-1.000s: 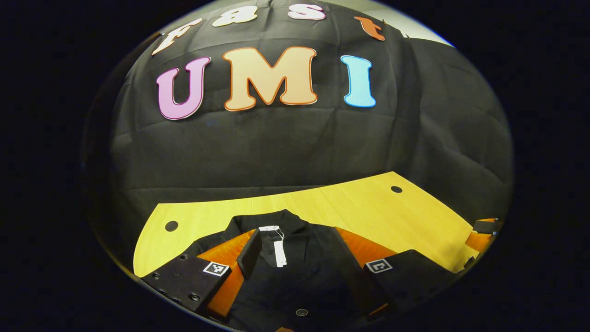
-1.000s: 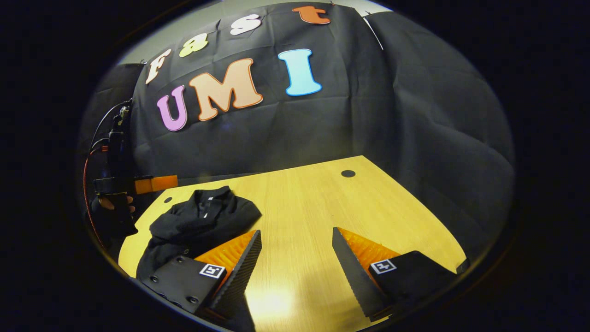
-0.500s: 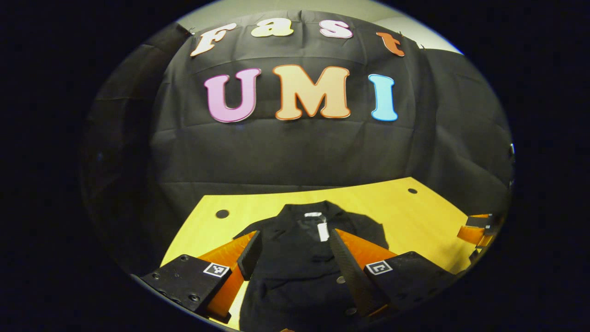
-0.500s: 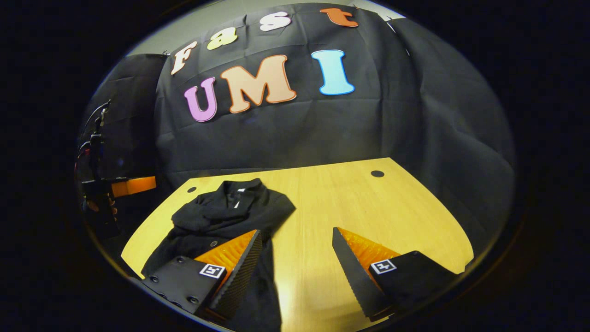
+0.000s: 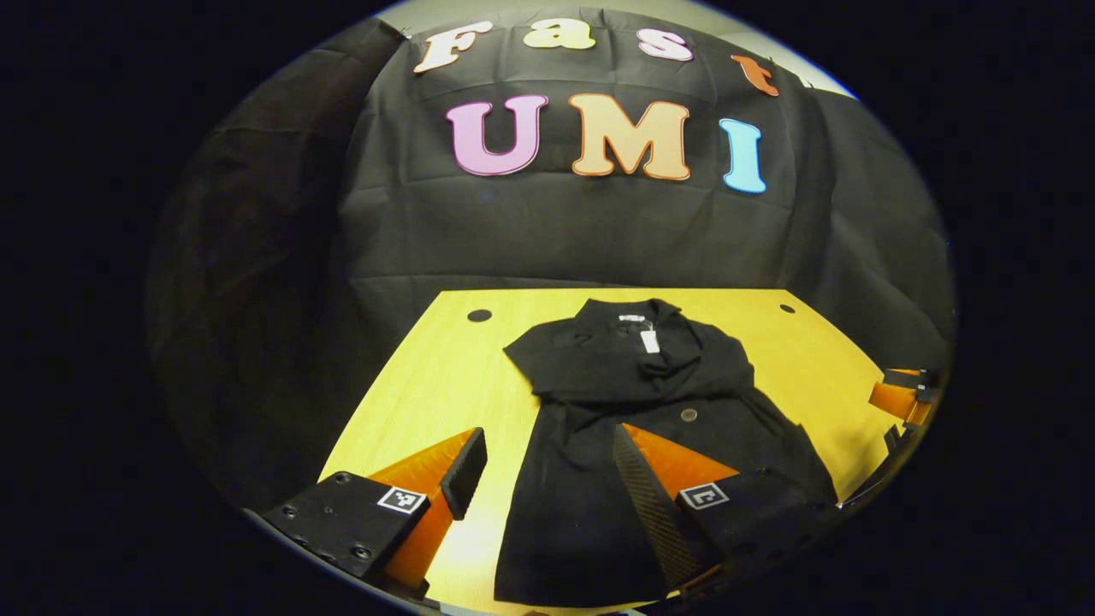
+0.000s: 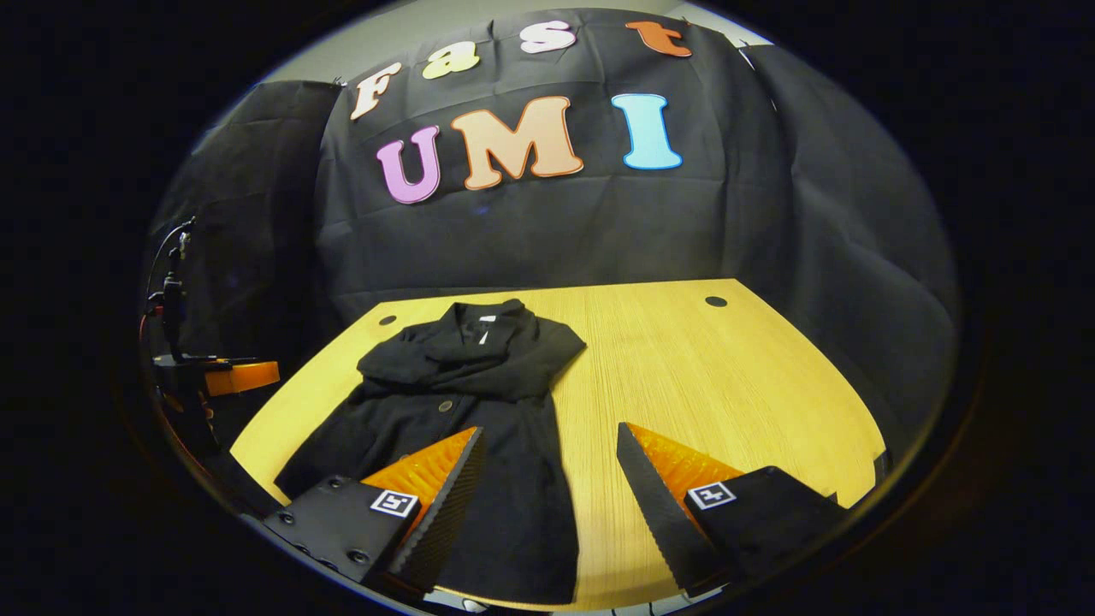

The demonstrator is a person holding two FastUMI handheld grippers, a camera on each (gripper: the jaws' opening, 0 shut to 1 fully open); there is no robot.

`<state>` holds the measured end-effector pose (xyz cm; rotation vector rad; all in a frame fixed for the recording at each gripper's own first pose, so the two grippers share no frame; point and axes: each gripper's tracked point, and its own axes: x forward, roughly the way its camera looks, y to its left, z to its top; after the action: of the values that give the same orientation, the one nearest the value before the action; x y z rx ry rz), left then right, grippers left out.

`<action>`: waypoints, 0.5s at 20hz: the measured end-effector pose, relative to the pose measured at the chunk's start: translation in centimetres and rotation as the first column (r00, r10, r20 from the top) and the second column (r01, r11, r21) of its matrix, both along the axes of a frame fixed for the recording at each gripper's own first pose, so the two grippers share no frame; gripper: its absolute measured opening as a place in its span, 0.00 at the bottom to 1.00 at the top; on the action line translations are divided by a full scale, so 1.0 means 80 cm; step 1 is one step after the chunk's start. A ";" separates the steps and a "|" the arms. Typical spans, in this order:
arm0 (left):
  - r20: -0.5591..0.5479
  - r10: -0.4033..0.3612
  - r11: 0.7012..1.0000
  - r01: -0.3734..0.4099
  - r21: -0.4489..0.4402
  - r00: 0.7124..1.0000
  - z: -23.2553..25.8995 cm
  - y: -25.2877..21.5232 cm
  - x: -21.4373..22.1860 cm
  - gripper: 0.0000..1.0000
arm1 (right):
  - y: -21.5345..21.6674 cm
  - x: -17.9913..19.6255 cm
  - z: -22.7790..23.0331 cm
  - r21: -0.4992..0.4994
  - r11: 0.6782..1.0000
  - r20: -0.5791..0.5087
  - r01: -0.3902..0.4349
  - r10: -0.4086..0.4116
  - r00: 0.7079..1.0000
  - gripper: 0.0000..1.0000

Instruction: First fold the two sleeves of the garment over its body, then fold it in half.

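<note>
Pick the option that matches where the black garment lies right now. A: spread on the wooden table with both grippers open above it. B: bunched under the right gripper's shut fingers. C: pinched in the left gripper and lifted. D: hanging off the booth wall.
A: the black garment lies flat on the wooden table, and both the left gripper and the right gripper stand open, holding nothing.

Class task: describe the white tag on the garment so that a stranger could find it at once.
Start at the yellow wooden table. On it lies a black garment, its collar toward the far edge. Just below the collar hangs the small white tag, the brightest spot on the dark cloth.
</note>
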<state>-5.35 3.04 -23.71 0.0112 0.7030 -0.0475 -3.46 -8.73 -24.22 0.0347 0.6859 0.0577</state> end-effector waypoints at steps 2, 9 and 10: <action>-0.037 0.005 1.000 -0.005 0.001 0.999 -0.017 0.008 -0.028 0.92 | 0.003 -0.024 -0.014 -0.011 1.000 -0.028 0.007 -0.007 1.000 0.98; -0.212 0.044 0.999 -0.042 0.013 0.976 -0.092 0.033 -0.126 0.93 | -0.001 -0.099 -0.079 -0.072 0.997 -0.166 0.015 -0.027 0.986 0.98; -0.228 0.047 0.999 -0.045 0.016 0.972 -0.099 0.035 -0.137 0.93 | 0.000 -0.108 -0.088 -0.080 0.997 -0.181 0.013 -0.027 0.983 0.98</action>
<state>-16.35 5.81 -31.59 0.0000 0.9341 -0.0004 -12.07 -8.77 -31.26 -0.0294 0.8700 0.0081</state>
